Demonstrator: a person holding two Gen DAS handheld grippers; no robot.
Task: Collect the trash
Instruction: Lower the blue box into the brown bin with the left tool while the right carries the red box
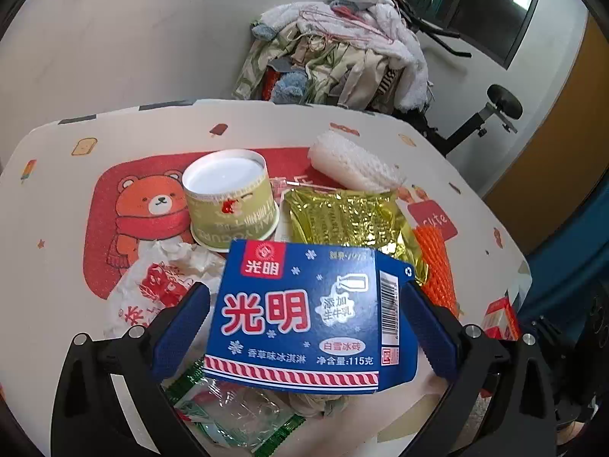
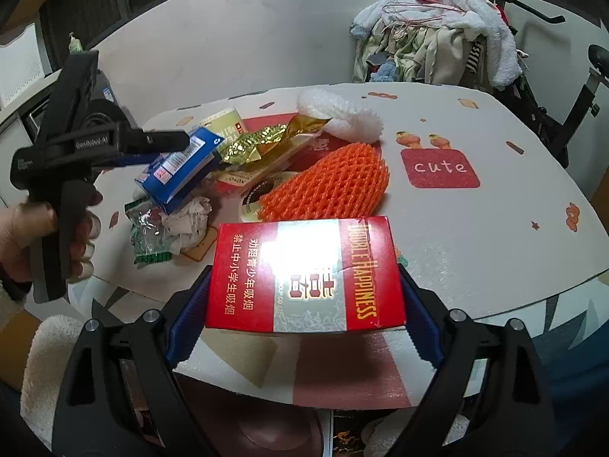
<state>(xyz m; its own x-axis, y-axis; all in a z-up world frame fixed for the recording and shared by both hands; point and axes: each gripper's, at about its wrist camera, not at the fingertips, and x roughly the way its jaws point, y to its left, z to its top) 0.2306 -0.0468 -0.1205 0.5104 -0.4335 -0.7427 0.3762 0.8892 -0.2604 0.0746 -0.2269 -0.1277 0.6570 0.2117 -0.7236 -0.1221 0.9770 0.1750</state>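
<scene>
Two boxes are gripped, one per tool. Left wrist view: the left tool [image 1: 304, 327] pinches a blue ice-cream carton [image 1: 304, 316] by its sides, lifted over the bench [image 1: 57, 205], above a yogurt cup [image 1: 232, 198], gold wrapper [image 1: 342, 217] and crumpled paper bag [image 1: 160, 285]. Right wrist view: the right tool [image 2: 304, 304] pinches a red cigarette box [image 2: 304, 274] at the bench's near edge, close to an orange foam net [image 2: 327, 186]; a hand [image 2: 23, 236] holds the left tool.
</scene>
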